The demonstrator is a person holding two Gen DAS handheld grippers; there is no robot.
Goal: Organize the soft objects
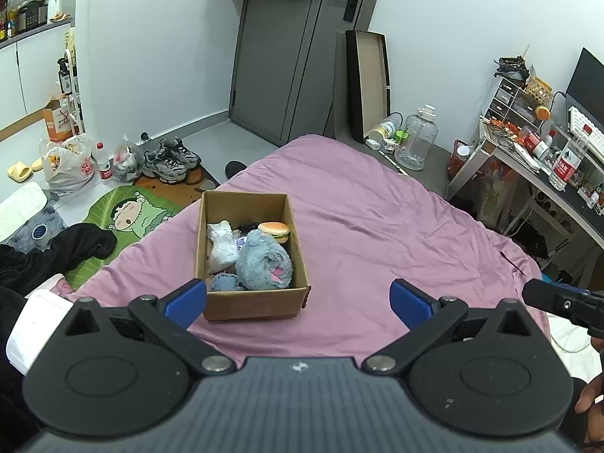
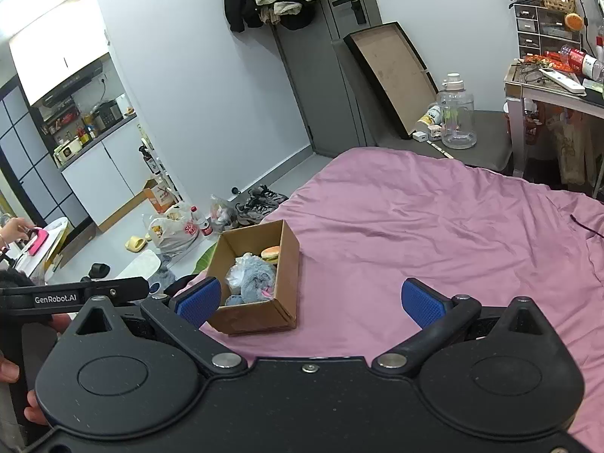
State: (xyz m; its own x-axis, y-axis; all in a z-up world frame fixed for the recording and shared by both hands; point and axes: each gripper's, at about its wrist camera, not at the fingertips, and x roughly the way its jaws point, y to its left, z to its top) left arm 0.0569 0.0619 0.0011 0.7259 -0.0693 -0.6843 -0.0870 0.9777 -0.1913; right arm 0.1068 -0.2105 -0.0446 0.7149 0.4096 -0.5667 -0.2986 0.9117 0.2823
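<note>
Box (image 1: 252, 298) sits on pink bed (image 1: 377, 226), long axis running away from the left wrist camera, open top up. Inside: grey-blue plush (image 1: 264, 264) near front, burger toy (image 1: 274, 229) at far right corner, white bag (image 1: 222, 243) left. "GenRobot.AI" printed on left gripper (image 2: 81, 296). Left gripper fingers (image 1: 187, 300) spread, holding nothing. Right gripper (image 2: 309, 302) fingers spread too, holding nothing.
</note>
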